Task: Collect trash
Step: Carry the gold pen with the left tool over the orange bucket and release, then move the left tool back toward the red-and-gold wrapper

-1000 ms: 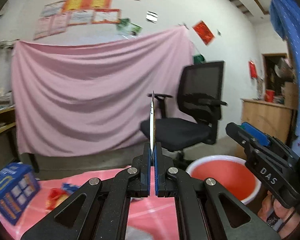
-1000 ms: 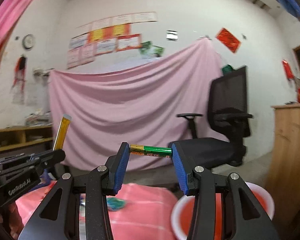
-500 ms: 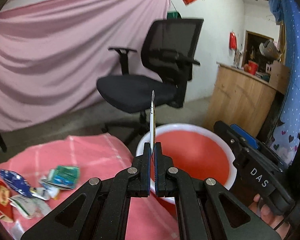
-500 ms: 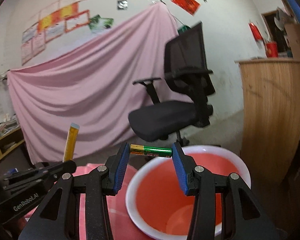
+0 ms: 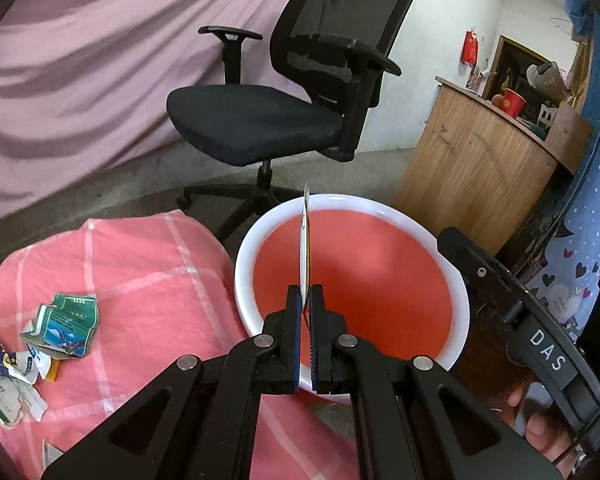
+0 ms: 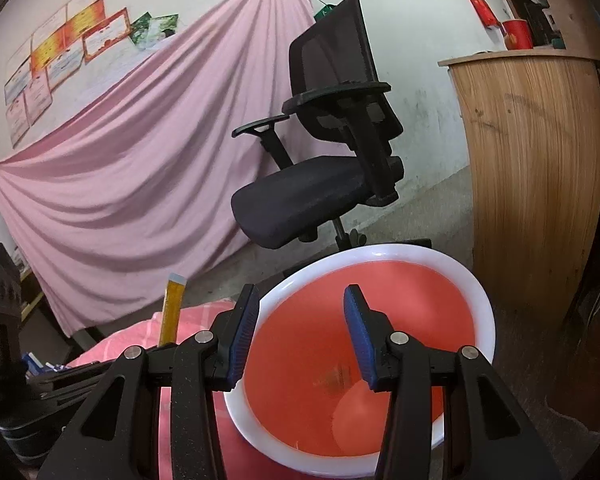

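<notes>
1. Red plastic lined the inside of the basin (image 5: 241, 276), which had a broad, smooth white rim and stood just beside the pink checked cloth (image 5: 148, 280).
2. Your left claw (image 5: 305, 320) was pressed together on a thin flat strip (image 5: 306, 240). You held it upright, with its long axis running up and away from the pads and its edge towards the left wrist camera. The right wrist view showed its glossy yellow-orange face.
3. That strip hung over the basin's red interior, inside the rim. Judged from this, the coming move turned on one thing: the basin lay straight below and ahead of the left claw, so parting the pads should have been enough to let the strip fall in.
4. Your right claw (image 6: 302, 300) stood spread, with nothing between its ribbed blue pads. It also pointed into the basin, from the side nearer the wooden cabinet (image 6: 536, 184).
5. A small dark smear showed low inside the basin in the right wrist view; it was too blurred to name.
6. More trash waited on the cloth, well apart from both claws and nearer your left: crumpled, torn wrappers (image 5: 66, 324), printed green, blue and white.
7. Being light and stiff, the strip might have drifted or clung to a pad.
</notes>
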The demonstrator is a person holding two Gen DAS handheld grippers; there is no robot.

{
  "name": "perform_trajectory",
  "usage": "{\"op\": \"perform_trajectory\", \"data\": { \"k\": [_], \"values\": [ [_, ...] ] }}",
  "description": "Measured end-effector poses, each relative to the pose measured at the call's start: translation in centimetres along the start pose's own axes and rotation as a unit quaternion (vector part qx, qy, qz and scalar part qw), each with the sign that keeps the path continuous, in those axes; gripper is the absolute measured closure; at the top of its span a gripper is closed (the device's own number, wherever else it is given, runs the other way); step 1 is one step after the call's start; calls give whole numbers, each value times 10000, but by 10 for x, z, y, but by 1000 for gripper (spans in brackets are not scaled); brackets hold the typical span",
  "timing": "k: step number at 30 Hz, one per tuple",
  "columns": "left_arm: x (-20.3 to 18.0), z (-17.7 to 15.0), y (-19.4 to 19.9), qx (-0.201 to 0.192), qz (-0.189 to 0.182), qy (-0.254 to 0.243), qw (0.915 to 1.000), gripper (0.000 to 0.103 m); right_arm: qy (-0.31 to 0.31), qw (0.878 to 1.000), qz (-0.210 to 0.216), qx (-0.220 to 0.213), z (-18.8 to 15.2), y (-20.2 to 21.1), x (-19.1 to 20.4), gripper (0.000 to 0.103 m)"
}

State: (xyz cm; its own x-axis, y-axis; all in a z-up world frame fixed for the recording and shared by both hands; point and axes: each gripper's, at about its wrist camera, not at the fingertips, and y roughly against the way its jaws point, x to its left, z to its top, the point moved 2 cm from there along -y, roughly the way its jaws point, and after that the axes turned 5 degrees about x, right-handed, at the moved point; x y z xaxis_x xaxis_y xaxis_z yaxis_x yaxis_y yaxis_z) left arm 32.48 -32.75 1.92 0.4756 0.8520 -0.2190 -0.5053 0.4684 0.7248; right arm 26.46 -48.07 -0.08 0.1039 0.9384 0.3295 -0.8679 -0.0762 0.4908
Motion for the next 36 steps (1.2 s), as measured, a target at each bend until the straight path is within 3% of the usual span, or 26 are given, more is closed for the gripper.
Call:
{"op": "perform_trajectory", "data": {
  "k": [4,6,12,14,18,20,22,24,25,27,31,36],
  "values": [
    [3,0,3,2,9,91,10000,92,-16,10000,-2,21,1,1,0,57],
    [5,0,7,-58,49,132,9999,79,-7,10000,-4,-12,1,2,0,56],
    [14,-1,38,-481,199,372,9980,78,120,9996,88,-231,6,11,9,50],
    [21,-2,55,-694,337,461,9960,73,213,9991,138,-349,7,16,16,48],
    [36,-11,93,-1210,677,653,9882,60,397,9970,303,-592,10,27,33,30],
    [45,-19,113,-1465,915,715,9824,57,525,9950,402,-750,10,35,45,25],
    [53,-26,130,-1670,1102,761,9768,46,647,9925,517,-902,10,41,58,15],
    [62,-35,146,-1886,1298,825,9699,23,770,9892,664,-1059,8,47,71,7],
    [67,-40,155,-2004,1404,858,9658,18,817,9878,705,-1122,8,49,76,2],
    [76,-51,171,-2254,1617,946,9561,5,954,9835,815,-1305,6,54,91,0],
    [94,-78,199,-2688,1965,1129,9361,2,1202,9751,1110,-1494,0,60,116,0],
    [120,-111,223,-2899,2426,1303,9166,2,1533,9637,1419,-1664,-10,63,147,0]
  ]
}}
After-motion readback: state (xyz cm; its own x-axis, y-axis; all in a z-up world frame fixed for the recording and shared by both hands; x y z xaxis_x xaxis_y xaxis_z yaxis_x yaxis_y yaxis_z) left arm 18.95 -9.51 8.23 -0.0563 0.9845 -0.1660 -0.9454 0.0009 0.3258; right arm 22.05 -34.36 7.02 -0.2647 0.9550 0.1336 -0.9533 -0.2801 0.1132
